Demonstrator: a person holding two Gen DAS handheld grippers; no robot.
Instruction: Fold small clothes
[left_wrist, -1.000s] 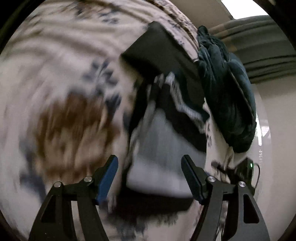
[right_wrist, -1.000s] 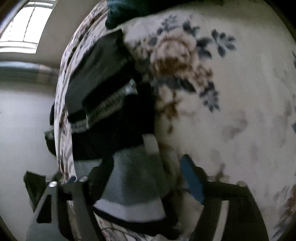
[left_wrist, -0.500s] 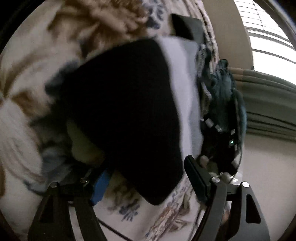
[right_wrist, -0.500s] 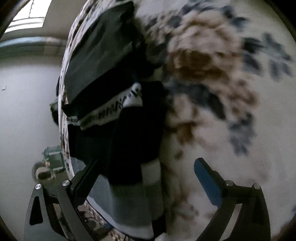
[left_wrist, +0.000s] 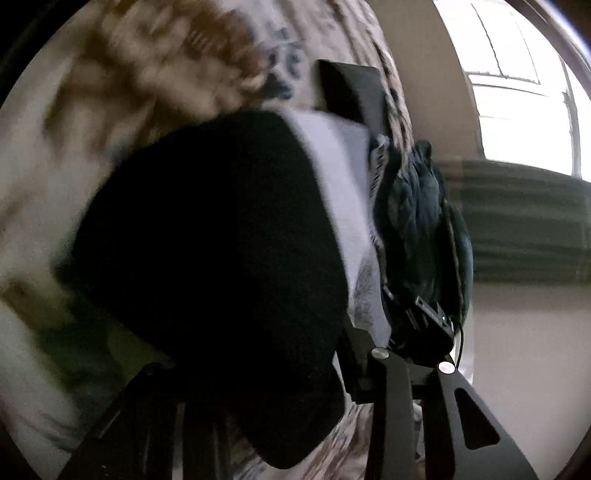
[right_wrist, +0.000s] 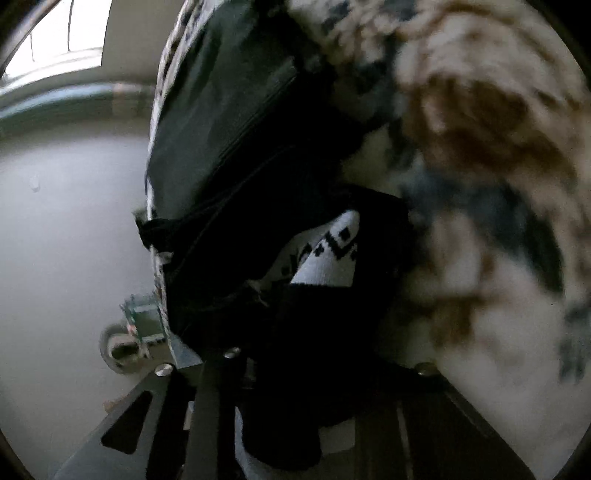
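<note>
A small black garment with a white and grey band (left_wrist: 221, 258) fills the left wrist view, lying on a floral bedspread (left_wrist: 110, 110). My left gripper (left_wrist: 258, 387) has closed on its near black edge; the left finger is hidden under the cloth. In the right wrist view the same black garment (right_wrist: 314, 332), with a white patterned waistband (right_wrist: 328, 258), sits between the fingers of my right gripper (right_wrist: 314, 387), which is shut on it.
A folded dark grey piece (right_wrist: 229, 110) lies beyond on the bed, also in the left wrist view (left_wrist: 354, 92). A dark teal garment (left_wrist: 417, 229) is heaped near the bed edge. A window (left_wrist: 517, 92) and a pale wall (right_wrist: 66, 240) lie behind.
Both grippers moved down onto the black garment's near end and closed on it. The views swung toward the bed edge and the cloth now fills both.
</note>
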